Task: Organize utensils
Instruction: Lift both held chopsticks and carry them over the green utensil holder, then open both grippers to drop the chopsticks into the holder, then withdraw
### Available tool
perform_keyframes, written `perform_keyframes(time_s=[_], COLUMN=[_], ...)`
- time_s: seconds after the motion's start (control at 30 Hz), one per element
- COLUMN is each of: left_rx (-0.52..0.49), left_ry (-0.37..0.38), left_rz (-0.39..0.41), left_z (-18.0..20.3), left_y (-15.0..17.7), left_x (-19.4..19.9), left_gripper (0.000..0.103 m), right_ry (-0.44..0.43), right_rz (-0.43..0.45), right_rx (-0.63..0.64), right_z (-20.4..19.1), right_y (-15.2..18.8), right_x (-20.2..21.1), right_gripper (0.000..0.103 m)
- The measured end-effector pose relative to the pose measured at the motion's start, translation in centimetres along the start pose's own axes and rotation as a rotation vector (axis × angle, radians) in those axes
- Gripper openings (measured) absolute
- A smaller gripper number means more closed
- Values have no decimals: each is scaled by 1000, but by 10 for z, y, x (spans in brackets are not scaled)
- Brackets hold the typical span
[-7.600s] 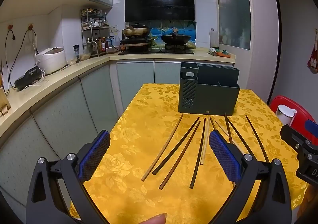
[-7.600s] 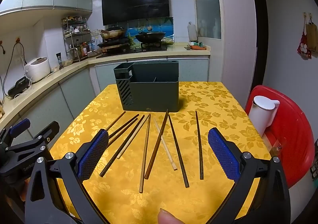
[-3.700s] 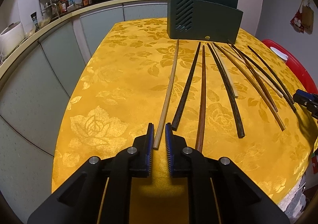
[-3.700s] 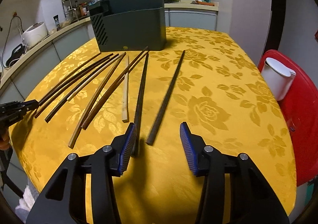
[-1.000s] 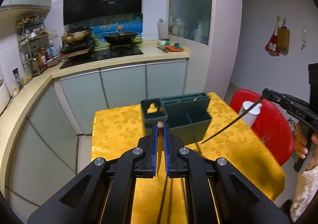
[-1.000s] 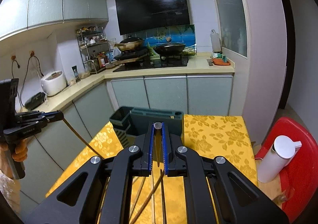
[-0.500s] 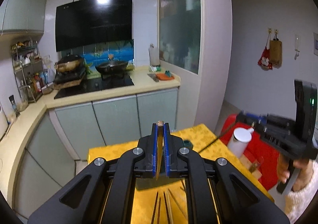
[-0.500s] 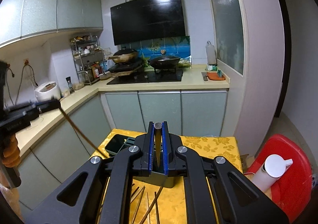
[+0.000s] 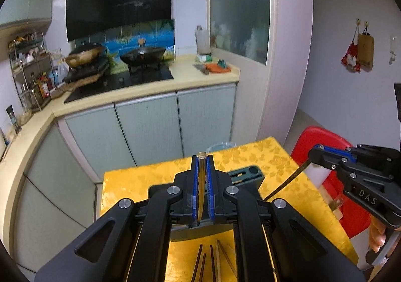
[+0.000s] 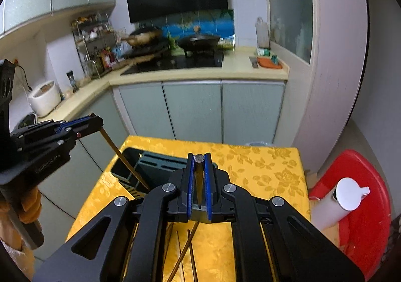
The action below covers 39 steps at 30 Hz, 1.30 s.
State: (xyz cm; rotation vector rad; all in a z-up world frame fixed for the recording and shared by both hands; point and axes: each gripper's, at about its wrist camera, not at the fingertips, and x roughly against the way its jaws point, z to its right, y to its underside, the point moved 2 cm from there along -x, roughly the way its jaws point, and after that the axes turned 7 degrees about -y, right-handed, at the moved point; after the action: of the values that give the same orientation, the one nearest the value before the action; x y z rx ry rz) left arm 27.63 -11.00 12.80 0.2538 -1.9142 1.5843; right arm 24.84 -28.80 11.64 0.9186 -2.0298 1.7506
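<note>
My left gripper (image 9: 202, 156) is shut on a light wooden chopstick (image 9: 201, 189) held upright above the dark green utensil holder (image 9: 246, 174). It also shows in the right wrist view (image 10: 86, 123), its chopstick (image 10: 125, 159) slanting down toward the holder (image 10: 140, 169). My right gripper (image 10: 199, 156) is shut on a dark chopstick (image 10: 199, 181), also above the holder; it shows in the left wrist view (image 9: 313, 156), its chopstick (image 9: 285, 185) slanting down behind the left gripper. Several chopsticks (image 9: 210, 264) lie on the yellow tablecloth (image 9: 140, 184) below.
A red stool (image 10: 363, 206) with a white bottle (image 10: 338, 201) stands right of the table. Kitchen counters, cabinets and a stove with woks (image 10: 200, 41) lie beyond the table's far edge. A rice cooker (image 10: 45, 101) sits on the left counter.
Both grippers have tipped forward over the holder, which is now fully in view below them. Each still holds its chopstick, tips pointing down at the holder.
</note>
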Motion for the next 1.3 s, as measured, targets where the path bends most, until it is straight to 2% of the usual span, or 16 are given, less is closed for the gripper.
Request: perform_keyframes(time_s=[0.27,0.33,0.4,0.47,0.53,0.6,1.0,1.3], left_rx=[-3,1,3,10,23,31,41,33], left_ry=[-47,-47,-64,-74,-72,-73,-104,-105], left_rz=[-31,-37,-25,-7,3,13,99,107], left_z=[-7,-8,-10,-14,-17,-20,-26,-21], left_y=[16,18,18,19,19,19,37,93], left_x=[-18,-18,-16,-12,-7,-3,31,52], left_gripper=[7,18,45,56,62,70,86,87], right_ry=[1,-2,-10,-9,5,16,64,66], right_rz=[-16,-10,3,13,29,55,178,207], right_rx=[4,1,1,6,4,5,70,54], right_z=[-2,-2,-3,-3,-4,-4,-10,-5], right_y=[8,8,8,7,7,6,15,70], right_x=[-24,-25,-26,-26,-21,-16,31,54], right_gripper=[8,9,10,15,40,47,47,48])
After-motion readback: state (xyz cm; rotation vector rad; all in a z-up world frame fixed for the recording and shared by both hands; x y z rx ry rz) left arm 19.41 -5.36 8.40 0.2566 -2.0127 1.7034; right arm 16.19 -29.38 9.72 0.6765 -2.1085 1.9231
